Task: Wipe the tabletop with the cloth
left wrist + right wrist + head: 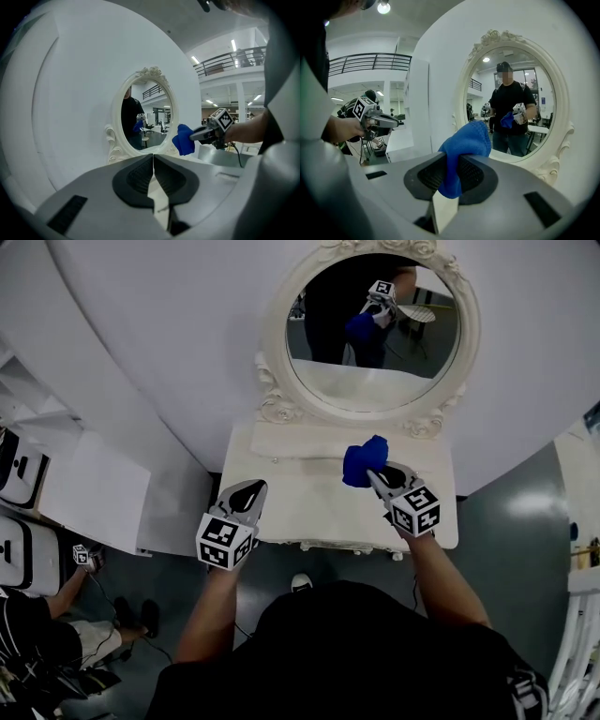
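Note:
A bunched blue cloth point(364, 461) is held above the right half of the small cream tabletop point(309, 507), with my right gripper point(379, 475) shut on it. In the right gripper view the blue cloth point(465, 152) bulges up between the closed jaws. The left gripper view shows the cloth point(184, 139) hanging from the right gripper point(193, 136) in front of the mirror. My left gripper point(251, 493) hovers over the table's front left edge, jaws shut and empty, and its jaws point(153, 171) meet in its own view.
An oval mirror point(373, 326) in an ornate cream frame stands at the table's back and reflects the person and the cloth. A curved white wall point(169, 352) rises behind it. White shelving point(23, 390) and a seated person point(56, 634) are to the left.

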`<act>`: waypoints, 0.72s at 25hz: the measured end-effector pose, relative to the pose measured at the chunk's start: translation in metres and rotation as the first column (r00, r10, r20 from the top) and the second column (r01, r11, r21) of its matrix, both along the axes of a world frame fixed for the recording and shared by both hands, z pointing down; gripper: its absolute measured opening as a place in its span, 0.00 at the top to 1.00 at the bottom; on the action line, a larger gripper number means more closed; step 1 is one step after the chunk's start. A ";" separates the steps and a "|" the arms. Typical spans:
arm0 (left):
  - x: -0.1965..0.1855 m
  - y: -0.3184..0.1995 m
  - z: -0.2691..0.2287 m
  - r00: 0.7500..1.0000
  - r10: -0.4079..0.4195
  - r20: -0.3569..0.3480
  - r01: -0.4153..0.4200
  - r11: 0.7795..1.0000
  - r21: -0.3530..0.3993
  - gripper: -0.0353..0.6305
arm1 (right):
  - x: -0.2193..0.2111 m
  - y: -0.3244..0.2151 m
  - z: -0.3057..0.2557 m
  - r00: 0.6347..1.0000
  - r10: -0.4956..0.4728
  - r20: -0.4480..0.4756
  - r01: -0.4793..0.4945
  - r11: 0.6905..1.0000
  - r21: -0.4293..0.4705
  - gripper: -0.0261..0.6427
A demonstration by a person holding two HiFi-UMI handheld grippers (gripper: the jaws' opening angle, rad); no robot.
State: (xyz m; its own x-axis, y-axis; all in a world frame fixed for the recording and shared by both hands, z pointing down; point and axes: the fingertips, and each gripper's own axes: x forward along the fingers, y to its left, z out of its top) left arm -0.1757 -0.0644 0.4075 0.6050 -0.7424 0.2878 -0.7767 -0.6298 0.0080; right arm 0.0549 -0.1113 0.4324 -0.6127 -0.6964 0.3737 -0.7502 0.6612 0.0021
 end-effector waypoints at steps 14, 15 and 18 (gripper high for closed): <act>-0.042 -0.041 0.005 0.997 0.074 0.004 -0.074 0.997 0.005 0.93 | -0.053 -0.029 0.004 0.998 0.059 0.009 -0.059 0.998 0.013 0.88; -0.042 -0.041 0.003 0.997 0.077 0.004 -0.077 0.997 0.008 0.93 | -0.054 -0.028 0.003 0.998 0.061 0.008 -0.061 0.998 0.015 0.88; -0.042 -0.038 0.003 0.997 0.083 0.001 -0.083 0.996 0.010 0.93 | -0.054 -0.024 0.000 0.998 0.068 0.005 -0.068 0.997 0.017 0.88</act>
